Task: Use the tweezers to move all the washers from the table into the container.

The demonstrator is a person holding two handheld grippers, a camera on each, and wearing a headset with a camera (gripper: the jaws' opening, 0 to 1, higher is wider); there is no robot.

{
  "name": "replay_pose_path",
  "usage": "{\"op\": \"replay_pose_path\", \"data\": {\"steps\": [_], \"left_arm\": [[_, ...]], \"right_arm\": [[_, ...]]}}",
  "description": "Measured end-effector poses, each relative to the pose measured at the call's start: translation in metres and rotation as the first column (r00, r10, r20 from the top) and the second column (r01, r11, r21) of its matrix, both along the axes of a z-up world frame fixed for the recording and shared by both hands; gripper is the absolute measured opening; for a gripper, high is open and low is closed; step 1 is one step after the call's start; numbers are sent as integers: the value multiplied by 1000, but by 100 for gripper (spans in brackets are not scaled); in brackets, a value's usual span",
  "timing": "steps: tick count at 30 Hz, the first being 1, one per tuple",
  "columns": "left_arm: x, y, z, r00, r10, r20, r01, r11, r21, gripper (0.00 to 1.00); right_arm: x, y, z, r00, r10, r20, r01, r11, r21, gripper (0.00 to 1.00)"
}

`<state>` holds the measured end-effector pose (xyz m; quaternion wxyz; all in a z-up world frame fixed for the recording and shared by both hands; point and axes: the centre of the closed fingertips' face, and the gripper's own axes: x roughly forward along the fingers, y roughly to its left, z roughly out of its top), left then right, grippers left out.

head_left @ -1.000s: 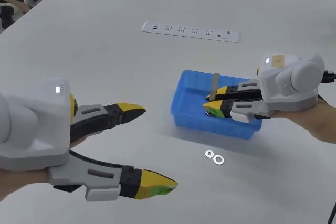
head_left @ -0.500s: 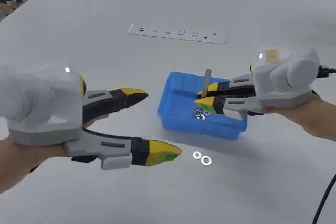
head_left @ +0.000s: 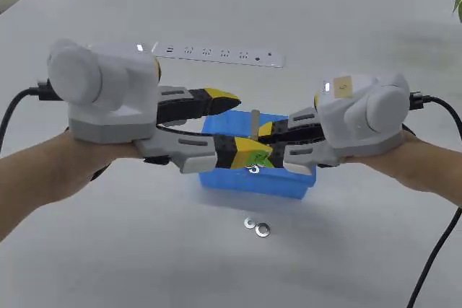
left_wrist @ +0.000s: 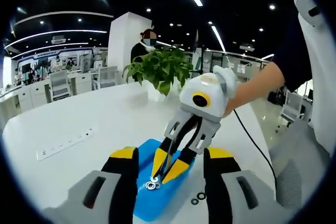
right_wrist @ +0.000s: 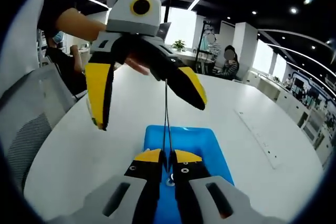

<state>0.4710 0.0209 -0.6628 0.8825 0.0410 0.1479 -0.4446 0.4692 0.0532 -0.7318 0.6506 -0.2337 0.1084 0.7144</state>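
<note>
Washers (head_left: 256,227) lie as a touching pair on the bare table (head_left: 346,265), just off the near wall of the blue container (head_left: 274,185), on the side toward the table's near edge. More of them sit in a small cluster on the container's floor. The right gripper (head_left: 268,142) has its jaws pressed together on the tweezers (head_left: 255,120), with the yellow tips almost meeting around the thin metal. In the head view the tweezers stand close to upright over the container. Their flat grey end rises above the jaws, and in the left gripper view the thin lower end drops toward the cluster inside. Whether that end touches a washer cannot be told. In the right gripper view the long axis runs straight ahead along the jaws. The left gripper (head_left: 245,128) comes in from the opposite side with its jaws spread wide and nothing between them. One tip is above the container's far rim and the other crosses in front of its near wall, close to the right gripper's tips, so the two sets of jaws crowd the same opening. Contact between them cannot be judged. Beyond the container, toward the table's far edge, a white power strip (head_left: 216,54) lies flat and well apart. A leafy plant (left_wrist: 157,69) stands farther off on the table.
</note>
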Motion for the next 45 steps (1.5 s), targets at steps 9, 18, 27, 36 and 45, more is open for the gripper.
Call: {"op": "replay_pose_path", "data": {"steps": [9, 18, 27, 36, 45], "left_arm": [[-1, -11, 2, 997, -80, 14, 80, 997, 25, 25], [-9, -10, -2, 989, -150, -9, 150, 987, 63, 14], [-9, -10, -1, 987, -161, 24, 158, 982, 98, 7], [-9, -16, 7, 979, -186, 82, 175, 976, 130, 5], [-7, -20, 18, 973, -192, 125, 173, 974, 150, 5]], "right_arm": [[-2, -2, 2, 1000, 5, -3, -5, 1000, 4, 8], [-5, -3, 1, 1000, 14, -12, -14, 1000, 1, 8], [-8, -4, 1, 999, 31, -11, -31, 999, -9, 8], [-8, -7, 9, 1000, 22, -1, -22, 1000, 0, 10], [-11, -10, 17, 1000, -5, -4, 5, 1000, 1, 19]]}}
